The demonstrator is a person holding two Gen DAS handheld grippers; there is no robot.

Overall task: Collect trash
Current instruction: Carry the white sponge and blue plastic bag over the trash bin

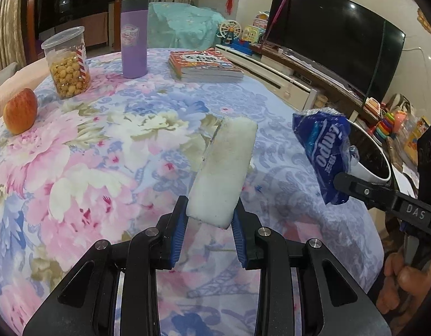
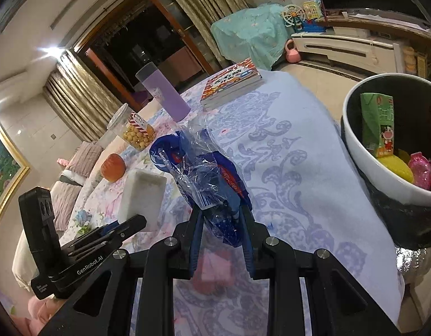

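Observation:
My left gripper [image 1: 210, 218] is shut on a white foam tray [image 1: 224, 173], held up above the floral tablecloth [image 1: 103, 145]. The same tray [image 2: 142, 193] shows at the left of the right wrist view, with the left gripper [image 2: 131, 224] below it. My right gripper [image 2: 221, 212] is shut on a crumpled blue plastic tissue wrapper [image 2: 198, 173]; that wrapper [image 1: 324, 154] hangs at the right of the left wrist view, in front of the bin. The white-rimmed trash bin [image 2: 352, 145] stands off the table's right edge and holds a green drink carton [image 2: 377, 123] and other scraps.
On the table stand an apple [image 1: 19, 112], a clear jar of popcorn [image 1: 67, 64], a purple tumbler [image 1: 134, 39] and a stack of books [image 1: 204, 65]. A television [image 1: 333, 36] and a low cabinet with toys sit beyond the table. A hand [image 1: 405, 282] grips the right tool.

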